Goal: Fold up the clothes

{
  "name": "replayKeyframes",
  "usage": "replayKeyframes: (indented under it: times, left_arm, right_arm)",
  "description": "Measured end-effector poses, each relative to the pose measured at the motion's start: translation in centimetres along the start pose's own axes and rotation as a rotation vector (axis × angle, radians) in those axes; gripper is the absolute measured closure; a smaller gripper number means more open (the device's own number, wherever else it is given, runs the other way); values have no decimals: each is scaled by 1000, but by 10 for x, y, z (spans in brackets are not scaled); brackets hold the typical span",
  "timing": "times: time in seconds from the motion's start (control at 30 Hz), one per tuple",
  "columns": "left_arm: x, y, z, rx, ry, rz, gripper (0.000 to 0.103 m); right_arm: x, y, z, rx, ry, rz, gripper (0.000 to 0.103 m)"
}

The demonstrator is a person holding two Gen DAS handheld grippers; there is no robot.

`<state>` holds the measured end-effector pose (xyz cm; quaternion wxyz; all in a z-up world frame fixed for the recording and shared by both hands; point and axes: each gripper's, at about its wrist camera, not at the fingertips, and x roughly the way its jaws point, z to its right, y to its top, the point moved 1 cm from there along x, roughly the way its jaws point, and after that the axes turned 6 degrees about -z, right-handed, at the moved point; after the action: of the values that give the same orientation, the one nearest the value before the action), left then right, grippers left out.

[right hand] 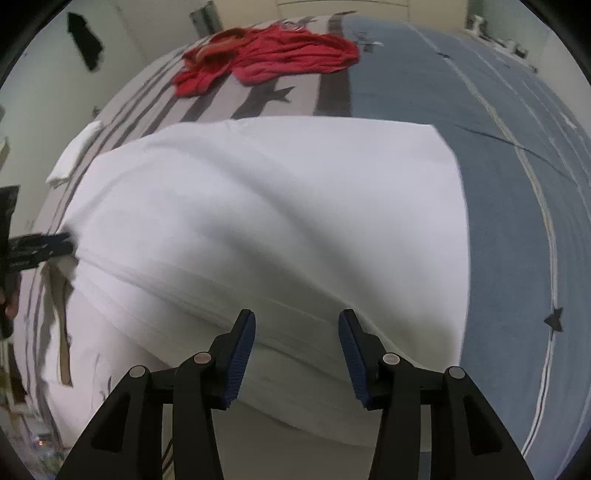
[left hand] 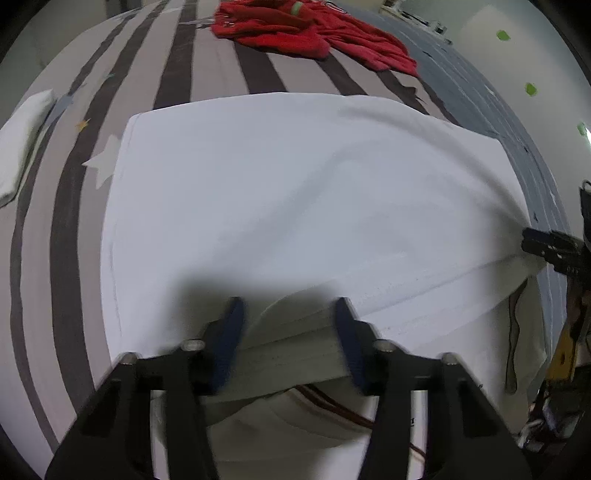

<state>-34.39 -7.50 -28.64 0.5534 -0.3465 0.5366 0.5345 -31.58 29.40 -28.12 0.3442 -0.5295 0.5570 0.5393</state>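
White garment (left hand: 295, 192) lies mid-fold on the striped bed (left hand: 74, 221), near hem doubled over. Left gripper (left hand: 291, 332) spread, hem between the pads, contact unclear. Right gripper (right hand: 297, 350) spread, releasing. Red clothing (left hand: 310, 33) at 12 o'clock. Next: withdraw, smooth.

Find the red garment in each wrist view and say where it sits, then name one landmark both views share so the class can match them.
Left wrist view: the red garment lies crumpled at the top, slightly right of centre, beyond the white garment.
Right wrist view: the red garment lies at the top, left of centre, on the striped bedding.
Shared landmark: the folded white cloth at the left edge.
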Motion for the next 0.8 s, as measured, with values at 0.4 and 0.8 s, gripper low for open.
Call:
replayKeyframes:
  times: [0.4,0.8]
  left_arm:
    - [-34,-45,-1,17,-34,11,102]
    - [-35,-34,-3,-4,40,67,84]
  right_arm:
    - [-26,-40,-3,-37,28,-30,103]
    - [-6,-12,2,-31,-57,1,54]
